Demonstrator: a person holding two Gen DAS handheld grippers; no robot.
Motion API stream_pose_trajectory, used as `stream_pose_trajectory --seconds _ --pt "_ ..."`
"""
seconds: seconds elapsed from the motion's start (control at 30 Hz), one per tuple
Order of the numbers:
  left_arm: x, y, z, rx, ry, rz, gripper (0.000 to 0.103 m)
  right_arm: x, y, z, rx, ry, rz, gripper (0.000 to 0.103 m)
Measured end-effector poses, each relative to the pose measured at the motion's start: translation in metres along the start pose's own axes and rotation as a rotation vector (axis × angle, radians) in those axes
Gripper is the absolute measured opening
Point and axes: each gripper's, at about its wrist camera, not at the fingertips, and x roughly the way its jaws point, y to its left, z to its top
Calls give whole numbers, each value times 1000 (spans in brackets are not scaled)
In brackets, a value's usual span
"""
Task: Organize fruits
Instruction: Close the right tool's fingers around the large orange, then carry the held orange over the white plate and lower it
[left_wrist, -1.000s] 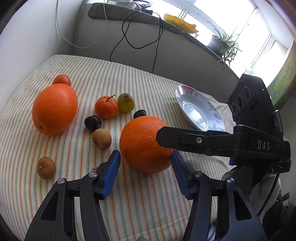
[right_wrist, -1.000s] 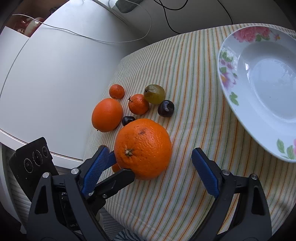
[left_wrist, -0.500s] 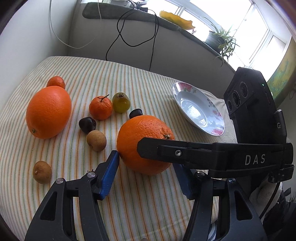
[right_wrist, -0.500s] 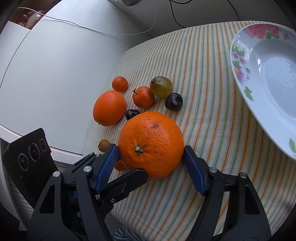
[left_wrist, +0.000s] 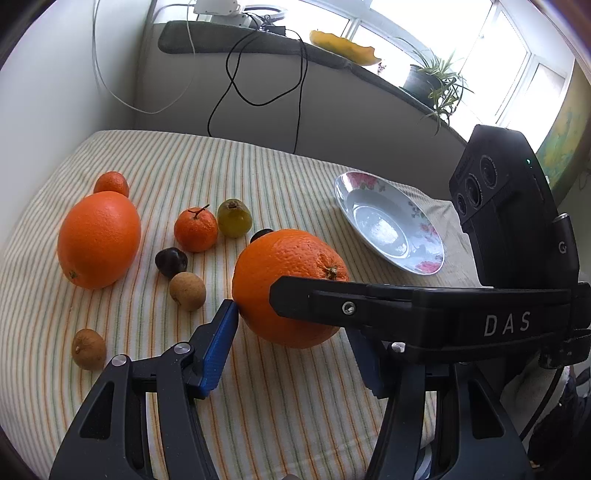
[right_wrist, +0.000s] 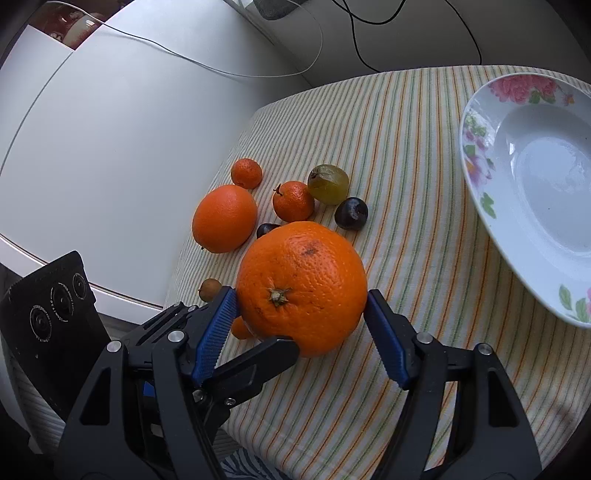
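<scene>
1. Since a second ago, the jaws of the right gripper (right_wrist: 301, 317) have been drawn in from a wide spread and are now pressed on both sides of the big orange (right_wrist: 301, 286), which appears lifted slightly off the striped cloth (right_wrist: 424, 229).
2. The blue pads (right_wrist: 216, 332) of the right gripper are seen flat against the left and right flanks of the orange, stem end facing the camera.
3. The left gripper (left_wrist: 291, 347) is held open around the same orange (left_wrist: 290, 286); its left pad (left_wrist: 218, 350) is close beside the fruit, contact cannot be told, and its other pad is partly hidden behind the black arm of the right gripper.
4. Just behind the held orange, a dark plum (right_wrist: 351, 213) and a second dark fruit (left_wrist: 170, 261) are found on the cloth.
5. Further back, a small tangerine (left_wrist: 195, 229) and a green fruit (left_wrist: 234, 218) are set touching each other.
6. To the left, a second large orange (left_wrist: 99, 239) is lying with a tiny tangerine (left_wrist: 111, 182) just behind it.
7. Two brown longans (left_wrist: 187, 290) (left_wrist: 88, 349) are placed nearer the camera, apart from each other.
8. A flowered plate (right_wrist: 480, 155) is resting to the right, well apart from the fruit.
</scene>
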Motion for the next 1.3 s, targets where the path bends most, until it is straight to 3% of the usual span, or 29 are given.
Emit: stream_pose_trajectory --seconds 0.67,1.3 --pt "16 -60 30 54 -81 -86 59 -69 -24 16 -25 -105 -64 73" --pt "88 -99 69 21 -17 -168 59 -89 -96 53 54 -134 -122 73"
